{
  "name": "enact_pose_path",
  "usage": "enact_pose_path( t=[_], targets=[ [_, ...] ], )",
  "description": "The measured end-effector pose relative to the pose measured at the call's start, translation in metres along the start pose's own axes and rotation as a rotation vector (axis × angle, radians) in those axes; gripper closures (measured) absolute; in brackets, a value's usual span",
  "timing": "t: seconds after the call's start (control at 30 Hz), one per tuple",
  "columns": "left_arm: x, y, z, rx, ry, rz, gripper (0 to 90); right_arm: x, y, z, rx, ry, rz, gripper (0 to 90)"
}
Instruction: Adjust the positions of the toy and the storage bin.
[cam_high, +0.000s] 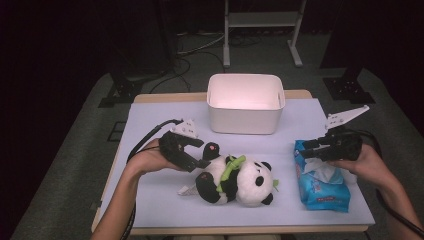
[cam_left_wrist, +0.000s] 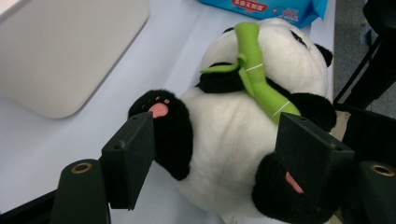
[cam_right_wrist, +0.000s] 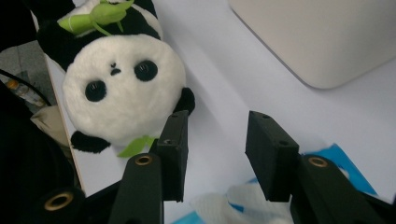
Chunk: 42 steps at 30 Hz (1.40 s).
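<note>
The panda toy (cam_high: 239, 180) is lying on its back near the front edge of the table (cam_high: 150, 200), head toward the right. A pack of wipes (cam_high: 320, 185) is lying to its right, apart from it, near the table's right edge. The tub (cam_high: 245, 107) is standing behind both, at the back edge. The left gripper (cam_high: 202, 159) is sitting just left of the toy, its jaws straddling the toy's lower body. The right gripper (cam_high: 307, 146) is hanging over the back end of the wipes.
</note>
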<state>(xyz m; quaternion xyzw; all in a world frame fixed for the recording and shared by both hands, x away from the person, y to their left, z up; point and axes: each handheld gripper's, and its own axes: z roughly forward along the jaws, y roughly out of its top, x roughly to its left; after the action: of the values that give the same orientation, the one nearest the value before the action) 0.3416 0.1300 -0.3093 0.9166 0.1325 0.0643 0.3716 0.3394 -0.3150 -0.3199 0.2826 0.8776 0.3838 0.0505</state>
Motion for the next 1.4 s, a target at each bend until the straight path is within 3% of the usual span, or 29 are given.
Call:
enact_pose_path(
  t=[0.7,1.17,1.4],
  targets=[
    [0.010,-0.054,-0.019,-0.011,0.085,-0.114,19.7,0.002,0.042,0.039,-0.004,0.090,-0.073,43.6],
    [0.008,-0.075,-0.021,-0.037,0.108,-0.139,16.7,0.002,0.059,0.051,0.015,0.108,-0.097,35.7],
    [0.007,-0.087,-0.025,-0.023,0.153,-0.140,11.0,0.001,0.067,0.053,0.011,0.107,-0.111,34.2]
  ],
)
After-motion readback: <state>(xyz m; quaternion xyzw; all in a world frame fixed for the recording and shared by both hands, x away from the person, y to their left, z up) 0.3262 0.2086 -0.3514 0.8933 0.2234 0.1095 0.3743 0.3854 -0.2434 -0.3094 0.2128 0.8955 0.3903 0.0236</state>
